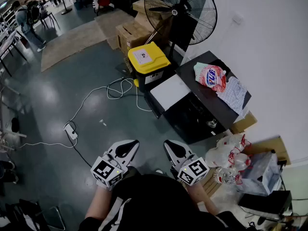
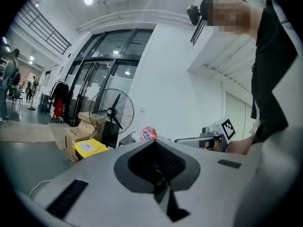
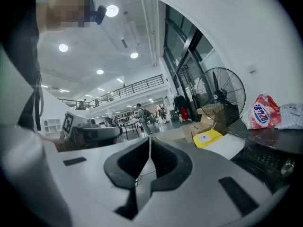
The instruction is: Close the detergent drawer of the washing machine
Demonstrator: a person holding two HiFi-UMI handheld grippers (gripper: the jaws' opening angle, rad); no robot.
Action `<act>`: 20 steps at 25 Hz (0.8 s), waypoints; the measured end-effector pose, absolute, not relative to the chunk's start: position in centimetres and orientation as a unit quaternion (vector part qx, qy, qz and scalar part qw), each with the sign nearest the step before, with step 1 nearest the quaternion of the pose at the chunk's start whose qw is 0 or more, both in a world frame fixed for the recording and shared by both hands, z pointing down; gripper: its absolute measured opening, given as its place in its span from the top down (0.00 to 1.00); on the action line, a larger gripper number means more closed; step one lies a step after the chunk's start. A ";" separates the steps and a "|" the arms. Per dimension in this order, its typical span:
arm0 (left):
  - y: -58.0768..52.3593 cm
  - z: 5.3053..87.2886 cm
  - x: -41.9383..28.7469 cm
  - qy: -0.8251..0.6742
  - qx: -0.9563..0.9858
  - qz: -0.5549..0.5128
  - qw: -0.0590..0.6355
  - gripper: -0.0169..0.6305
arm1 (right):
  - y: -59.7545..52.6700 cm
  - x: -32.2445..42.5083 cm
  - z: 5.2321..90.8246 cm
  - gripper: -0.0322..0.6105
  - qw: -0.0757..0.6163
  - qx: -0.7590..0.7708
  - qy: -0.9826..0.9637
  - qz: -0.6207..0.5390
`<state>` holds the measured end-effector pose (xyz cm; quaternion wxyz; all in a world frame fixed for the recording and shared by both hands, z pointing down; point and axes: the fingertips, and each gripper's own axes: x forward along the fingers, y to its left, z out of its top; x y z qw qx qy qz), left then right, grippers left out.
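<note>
The washing machine (image 1: 219, 107) is a black unit against the white wall at right, and its front panel with a knob (image 3: 286, 167) faces me. A white flat slab (image 1: 169, 91) sits at its left end; I cannot tell whether it is the drawer. Both grippers hang close to my body, well short of the machine. In the head view my left gripper (image 1: 129, 146) and right gripper (image 1: 170, 146) are side by side over the floor. Each one's own view shows its jaws met with nothing between them: left gripper (image 2: 155, 142), right gripper (image 3: 149, 140).
A pink detergent bag (image 1: 210, 76) and a cloth (image 1: 234, 95) lie on the machine's top. A yellow-lidded bin (image 1: 148, 57), cardboard boxes (image 1: 132, 32) and a standing fan (image 1: 185, 11) are beyond it. White cables (image 1: 96, 100) run across the floor. Bottles (image 1: 226, 153) are stacked at right.
</note>
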<state>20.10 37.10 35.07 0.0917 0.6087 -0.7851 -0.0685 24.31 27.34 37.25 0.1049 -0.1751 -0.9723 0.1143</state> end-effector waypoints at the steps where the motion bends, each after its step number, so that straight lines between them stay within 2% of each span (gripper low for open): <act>1: 37.6 35.3 19.6 -0.784 0.610 -0.066 0.092 0.96 | 28.0 23.8 37.3 0.91 0.105 -0.176 -0.972 0.114; 12: 43.8 37.2 13.4 -0.784 0.608 -0.081 0.097 0.96 | 33.7 18.8 38.4 0.91 0.114 -0.151 -0.976 0.107; 20: 44.9 38.8 8.5 -0.791 0.599 -0.060 0.110 0.96 | 32.5 15.1 39.9 0.91 0.124 -0.112 -0.979 0.120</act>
